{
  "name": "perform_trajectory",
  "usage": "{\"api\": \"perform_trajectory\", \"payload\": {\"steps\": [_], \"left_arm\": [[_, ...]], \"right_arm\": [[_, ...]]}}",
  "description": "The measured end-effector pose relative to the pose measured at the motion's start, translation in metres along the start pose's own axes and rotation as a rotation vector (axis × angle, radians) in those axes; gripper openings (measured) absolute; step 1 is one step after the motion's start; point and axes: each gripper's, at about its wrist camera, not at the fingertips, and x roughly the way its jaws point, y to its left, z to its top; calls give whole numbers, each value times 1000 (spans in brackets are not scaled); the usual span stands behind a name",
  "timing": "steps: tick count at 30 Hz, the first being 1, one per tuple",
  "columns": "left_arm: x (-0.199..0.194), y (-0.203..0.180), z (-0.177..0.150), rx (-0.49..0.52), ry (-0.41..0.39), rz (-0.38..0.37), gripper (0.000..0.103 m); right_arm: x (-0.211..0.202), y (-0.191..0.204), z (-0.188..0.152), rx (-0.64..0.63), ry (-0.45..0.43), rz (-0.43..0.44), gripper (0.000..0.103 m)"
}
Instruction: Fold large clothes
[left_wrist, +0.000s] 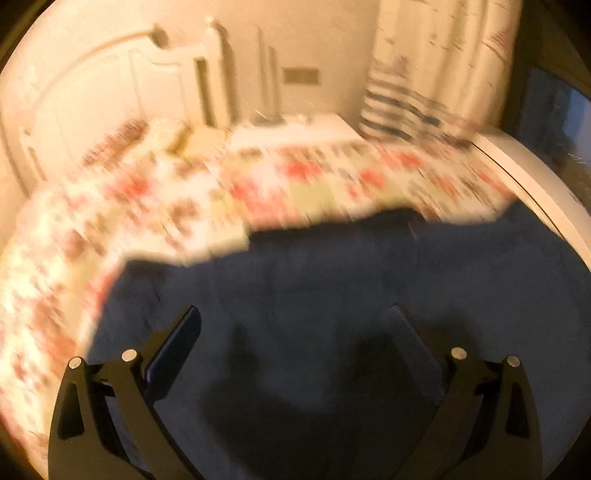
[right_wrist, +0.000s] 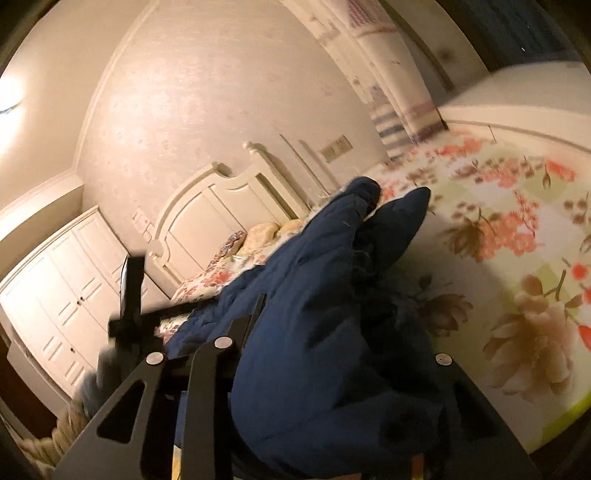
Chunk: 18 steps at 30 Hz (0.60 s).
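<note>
While spread wide over the navy garment (left_wrist: 332, 280), hovers empty: left hand-held gripper (left_wrist: 295, 314), fingers (left_wrist: 177, 343) far apart, nothing between them, dark shadow cast on the cloth just beneath. Lies flat across the near part of the bed (left_wrist: 258, 184), on the floral bedspread (left_wrist: 166, 206), this blue cloth; blurred with motion, the left wrist view. Beyond it, white headboard (left_wrist: 92, 96), pale nightstand (left_wrist: 295, 129) and patterned curtain (left_wrist: 443, 66).

Seen from the right wrist view: right hand-held gripper (right_wrist: 332, 325) buried in a thick bunch of the same navy garment (right_wrist: 325, 295), lifted clear of the floral bedspread (right_wrist: 498, 240). Runs up between the fingers (right_wrist: 255, 314) and over them, that bundle, hiding the right-side finger; seems clamped on the cloth, though how close the jaws stand cannot be told. Hangs in folds toward the bed (right_wrist: 561, 413), shadow on the cover alongside. Farther off: headboard (right_wrist: 221, 206), pillows (right_wrist: 258, 232), white wardrobe (right_wrist: 62, 295), curtain (right_wrist: 388, 92).
</note>
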Motion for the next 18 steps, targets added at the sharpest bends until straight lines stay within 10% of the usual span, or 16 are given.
{"api": "perform_trajectory", "payload": {"steps": [7,14,18], "left_arm": [[86,-31,21,124,183,167,101],[6,1,1,8,20,28,99],[-46,-4,-51,125,-29,-34,100]], "right_arm": [[-7,23,5,-84,-2,6,34],[-3,18,5,-70,11,7,34],[-3,16,5,-68,10,6,34]]}}
